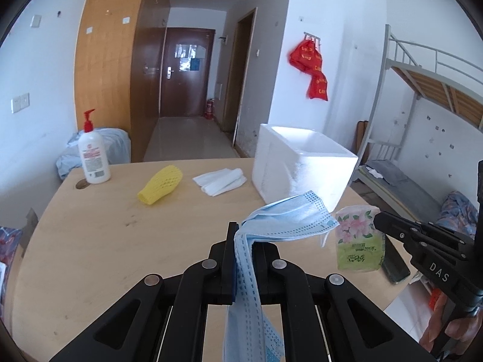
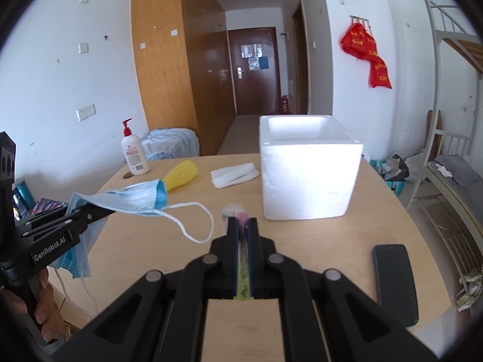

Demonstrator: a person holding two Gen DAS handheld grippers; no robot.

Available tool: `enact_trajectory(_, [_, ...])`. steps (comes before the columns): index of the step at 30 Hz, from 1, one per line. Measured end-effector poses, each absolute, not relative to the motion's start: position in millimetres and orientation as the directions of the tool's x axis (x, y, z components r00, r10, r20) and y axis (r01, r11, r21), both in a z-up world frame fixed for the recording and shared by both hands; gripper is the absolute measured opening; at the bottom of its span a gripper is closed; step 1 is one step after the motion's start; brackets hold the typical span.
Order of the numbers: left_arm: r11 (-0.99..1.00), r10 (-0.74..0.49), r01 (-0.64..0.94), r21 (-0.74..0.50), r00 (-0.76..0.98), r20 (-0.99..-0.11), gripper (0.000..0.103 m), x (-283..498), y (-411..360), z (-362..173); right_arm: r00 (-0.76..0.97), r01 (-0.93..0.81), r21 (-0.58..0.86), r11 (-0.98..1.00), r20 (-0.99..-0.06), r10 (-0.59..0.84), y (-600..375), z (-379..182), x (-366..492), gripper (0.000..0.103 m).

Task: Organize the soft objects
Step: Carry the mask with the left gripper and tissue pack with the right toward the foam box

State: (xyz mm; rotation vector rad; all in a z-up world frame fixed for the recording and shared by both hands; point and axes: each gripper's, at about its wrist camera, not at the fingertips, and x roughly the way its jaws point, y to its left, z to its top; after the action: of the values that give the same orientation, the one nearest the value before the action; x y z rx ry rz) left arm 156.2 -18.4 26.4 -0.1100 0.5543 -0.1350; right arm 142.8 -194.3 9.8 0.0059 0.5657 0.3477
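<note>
The left hand-held gripper (image 1: 241, 235) is clamped on a pale blue pleated surgical face mask (image 1: 289, 217), held above the light wooden counter (image 1: 99, 241). One end of the mask fans out beyond the fingertips; the other hangs down behind them. From the right wrist view, a white elastic ear loop (image 2: 193, 223) droops from the mask toward the counter.

The right hand-held gripper (image 2: 241, 226) is closed on a small green tissue packet with a pink flower print (image 1: 359, 238), gripped edge-on between the fingers and held near the counter's right side, just in front of a white open-topped foam box (image 2: 308, 169). The box stands upright on the far right part of the counter.

Lying on the counter further back: a yellow foam mesh fruit sleeve (image 1: 161, 184) on its side, and a folded white plastic bag (image 1: 220, 181) between the sleeve and the box. Both are apart from either gripper.

A white pump bottle with a red dispenser (image 1: 92, 154) stands upright at the far left corner, beside a round cable hole (image 1: 81, 184). A black smartphone (image 2: 395, 280) lies flat near the right edge of the counter, screen dark.

A person's hand (image 2: 45, 310) grips the left tool's handle.
</note>
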Motion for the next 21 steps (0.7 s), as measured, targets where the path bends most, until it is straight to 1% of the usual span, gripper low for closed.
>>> enact_trajectory(11, [0.978,-0.203,0.152,-0.141,0.838,-0.506,0.007,175,-36,34,0.822,-0.246,0.105,0.963,-0.504,0.265,-218,17,147,0.007])
enact_trajectory(21, [0.979,-0.202,0.157,-0.133,0.847,-0.491,0.007,187,-44,44,0.83,-0.23,0.11,0.967,-0.496,0.254,-229,22,155,0.007])
